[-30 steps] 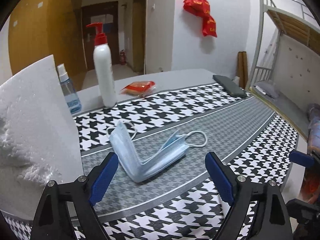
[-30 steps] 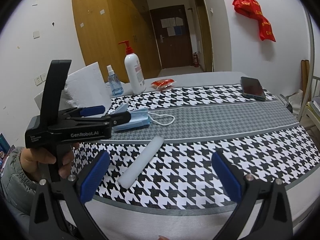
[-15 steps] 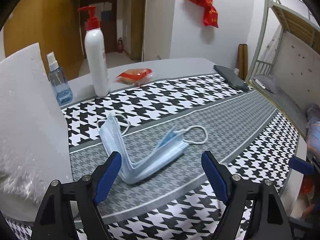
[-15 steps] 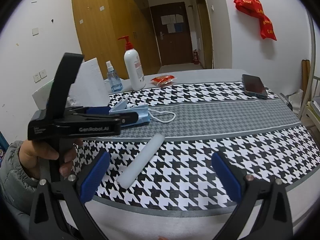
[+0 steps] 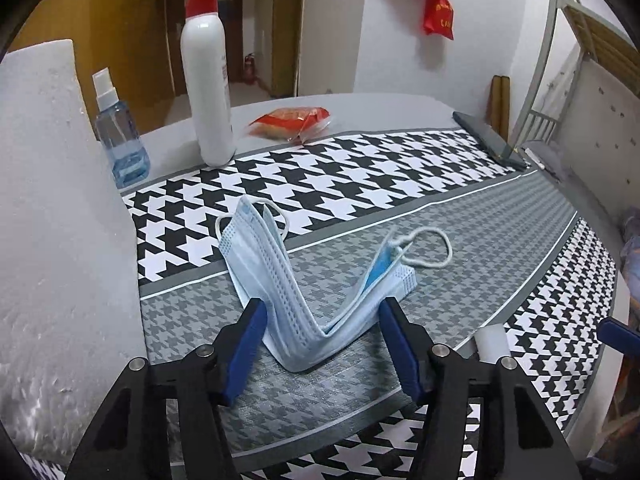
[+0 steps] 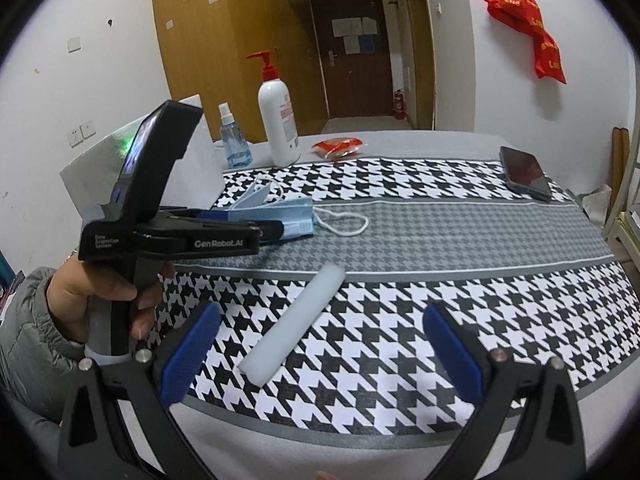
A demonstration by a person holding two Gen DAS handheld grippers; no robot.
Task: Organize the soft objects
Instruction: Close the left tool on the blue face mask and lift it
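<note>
The masks [image 5: 304, 312], a light-blue stack bent into a V, are lying with the fold between the left gripper [image 5: 322, 316] jaws, which have just been closing but are not pressing yet; both ends are pointing up and away. A foam block [image 5: 60, 216] is crowding its left. The right gripper [image 6: 320, 354] is gaping over a white foam roll [image 6: 294, 328] slanting away rightward. Bottles [image 5: 208, 76] are standing beyond on the houndstooth cloth [image 5: 360, 184].
</note>
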